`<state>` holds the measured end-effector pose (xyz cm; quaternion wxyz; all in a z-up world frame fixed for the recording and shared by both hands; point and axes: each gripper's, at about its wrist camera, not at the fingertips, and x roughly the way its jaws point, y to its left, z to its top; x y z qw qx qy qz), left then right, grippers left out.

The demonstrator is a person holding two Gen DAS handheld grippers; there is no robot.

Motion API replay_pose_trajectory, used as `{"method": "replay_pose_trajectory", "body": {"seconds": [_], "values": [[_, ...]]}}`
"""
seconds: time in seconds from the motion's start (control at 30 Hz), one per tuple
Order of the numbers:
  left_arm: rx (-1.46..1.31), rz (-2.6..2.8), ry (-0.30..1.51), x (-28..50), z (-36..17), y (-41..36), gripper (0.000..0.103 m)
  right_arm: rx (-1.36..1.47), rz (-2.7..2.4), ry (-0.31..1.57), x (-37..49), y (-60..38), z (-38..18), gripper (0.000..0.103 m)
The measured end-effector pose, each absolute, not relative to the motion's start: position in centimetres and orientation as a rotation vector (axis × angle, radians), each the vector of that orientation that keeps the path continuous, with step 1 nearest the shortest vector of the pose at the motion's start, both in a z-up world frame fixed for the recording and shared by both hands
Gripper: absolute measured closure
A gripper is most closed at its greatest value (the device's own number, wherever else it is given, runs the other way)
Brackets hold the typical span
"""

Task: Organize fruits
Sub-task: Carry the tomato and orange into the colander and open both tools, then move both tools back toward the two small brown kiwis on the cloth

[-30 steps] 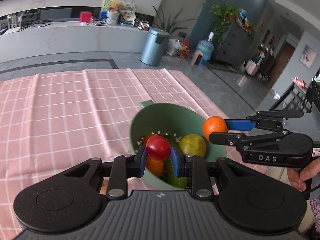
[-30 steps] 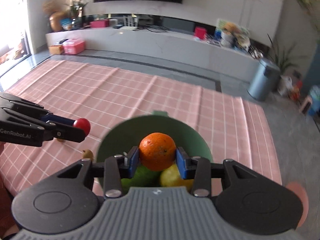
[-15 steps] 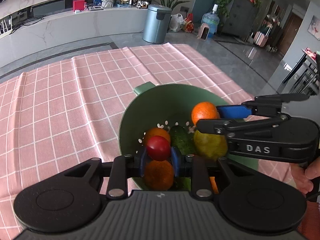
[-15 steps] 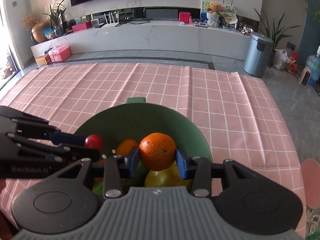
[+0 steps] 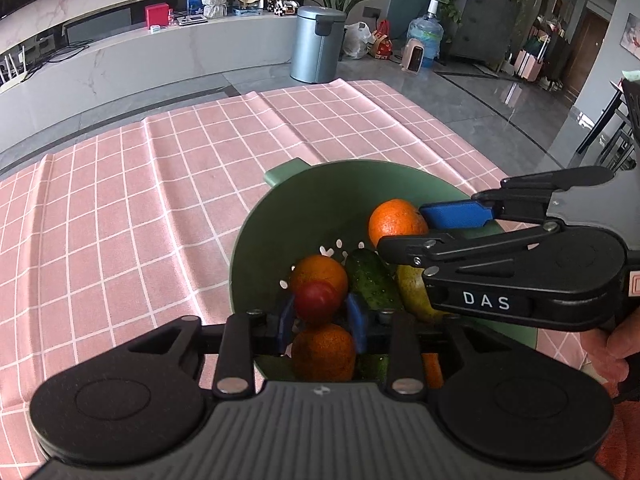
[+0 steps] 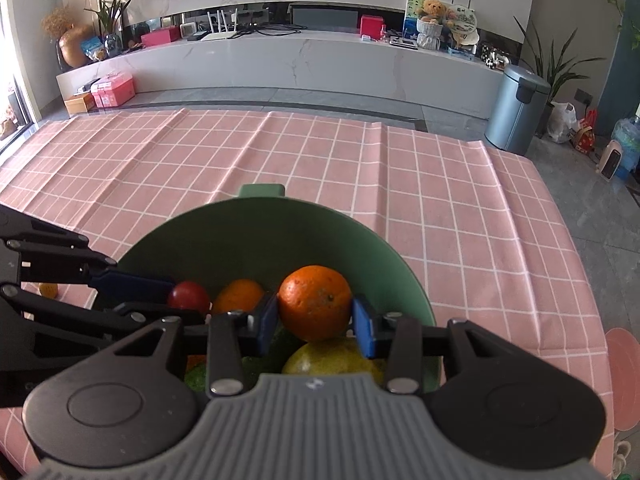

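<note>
— Two grippers over the green colander (image 5: 280, 216)?
— Yes. Left gripper (image 5: 318, 316) jaws pinch a red tomato (image 5: 316, 297); right gripper (image 6: 315, 320) jaws pinch an orange (image 6: 315, 302), both just above the fruit inside.

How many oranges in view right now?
3. One orange in the right gripper above the bowl; two loose inside, one behind the left gripper's tomato, one below it. More may be hidden.
</note>
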<state>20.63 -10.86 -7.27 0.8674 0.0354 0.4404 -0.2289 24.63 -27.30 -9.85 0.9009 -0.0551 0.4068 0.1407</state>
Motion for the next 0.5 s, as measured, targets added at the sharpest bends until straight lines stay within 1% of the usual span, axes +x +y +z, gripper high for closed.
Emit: {"method": "replay_pose_trajectory", "body": {"seconds": [0.07, 0.13, 0.2, 0.27, 0.5], "values": [[0.064, -0.476, 0.906, 20.4, -7.0, -10.6, 0.052, -0.114, 0.287, 0.841, 24.4, -27.3, -9.7, 0.065], [0.052, -0.483, 0.882, 20.0, -6.4, -10.4, 0.051, -0.121, 0.285, 0.841, 24.2, -27.2, -9.5, 0.064], [0.049, -0.483, 0.864, 19.5, -5.7, -10.1, 0.048, -0.126, 0.276, 0.832, 23.8, -27.1, -9.2, 0.062], [0.049, -0.476, 0.839, 18.9, -4.8, -9.8, 0.044, -0.124, 0.263, 0.814, 23.3, -27.2, -8.7, 0.054], [0.048, -0.406, 0.781, 16.9, -2.2, -7.4, 0.043, -0.068, 0.219, 0.75, 20.8, -26.9, -6.3, 0.047]]}}
